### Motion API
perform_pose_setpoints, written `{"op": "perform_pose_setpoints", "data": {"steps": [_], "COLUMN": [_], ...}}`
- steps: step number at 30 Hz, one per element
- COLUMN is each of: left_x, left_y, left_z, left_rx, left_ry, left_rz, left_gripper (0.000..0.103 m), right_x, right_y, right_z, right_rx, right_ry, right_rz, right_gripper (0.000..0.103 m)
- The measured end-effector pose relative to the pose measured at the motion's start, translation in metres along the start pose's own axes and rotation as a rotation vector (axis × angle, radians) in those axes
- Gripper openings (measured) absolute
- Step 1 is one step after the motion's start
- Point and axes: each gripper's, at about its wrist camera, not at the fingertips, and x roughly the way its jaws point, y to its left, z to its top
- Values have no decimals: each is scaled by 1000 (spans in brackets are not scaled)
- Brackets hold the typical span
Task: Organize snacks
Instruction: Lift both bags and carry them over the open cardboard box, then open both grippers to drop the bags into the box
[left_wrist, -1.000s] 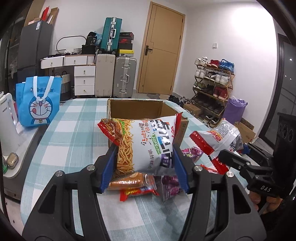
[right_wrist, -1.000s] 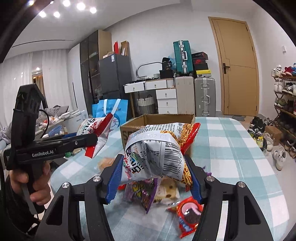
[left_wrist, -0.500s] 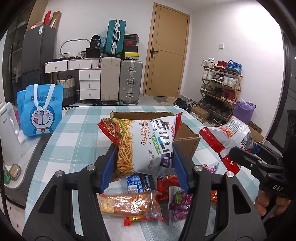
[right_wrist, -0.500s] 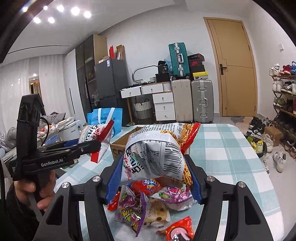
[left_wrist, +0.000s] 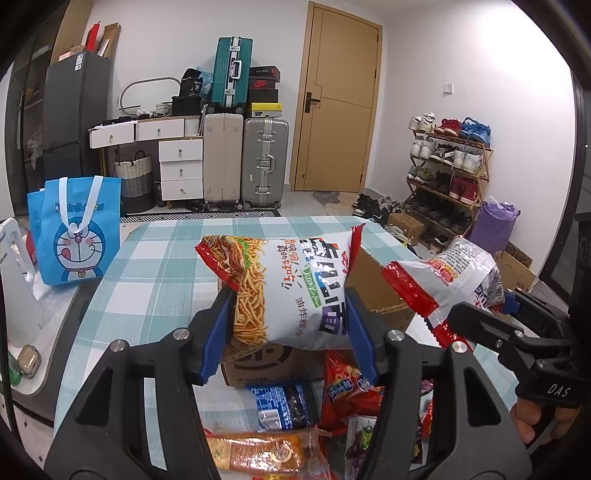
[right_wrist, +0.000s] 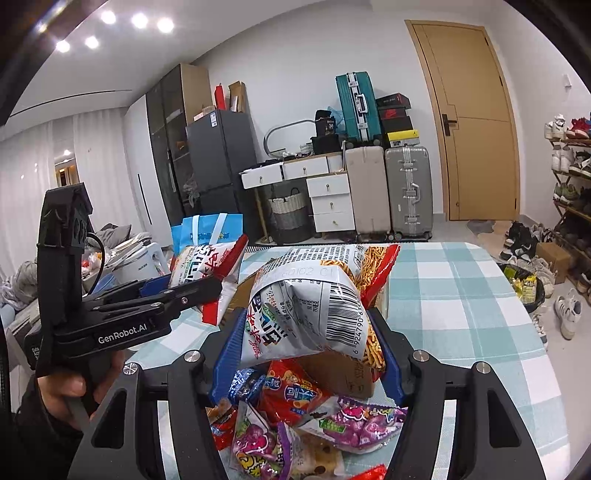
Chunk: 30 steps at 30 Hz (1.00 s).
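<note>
My left gripper is shut on a white and red bag of fried noodle sticks, held up in front of an open cardboard box on the checked table. My right gripper is shut on a second bag of the same kind, barcode side towards the camera, above the near edge of the box. Each wrist view shows the other gripper beside it: the right gripper with its bag, the left gripper with its bag. A hand holds each handle.
Several loose snack packets lie heaped on the table in front of the box, also low in the left wrist view as a pile. A blue cartoon tote bag stands left of the table. Suitcases, drawers and a shoe rack line the far walls.
Both grippers have lifted and shifted with their bags still gripped. The box and the snack heap now sit lower in both views, and the box opening is hidden behind the bags.
</note>
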Motion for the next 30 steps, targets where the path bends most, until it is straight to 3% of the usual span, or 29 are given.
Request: {"op": "perform_pose_setpoints", "data": {"steps": [9, 19, 30], "left_x": [45, 92, 113], "left_y": [16, 29, 30], "left_z": [9, 5, 5], "left_rx": [-14, -28, 1], "left_ry": [42, 83, 97], "left_rz": [23, 35, 54], "left_gripper": [55, 55, 55], "right_x": [33, 62, 96], "right_y": [-10, -6, -4], "right_z": [12, 24, 27], "right_rx": [56, 16, -3], "right_ry": [65, 116, 158], "right_rz": [-11, -50, -75], "right_gripper": [65, 65, 65]}}
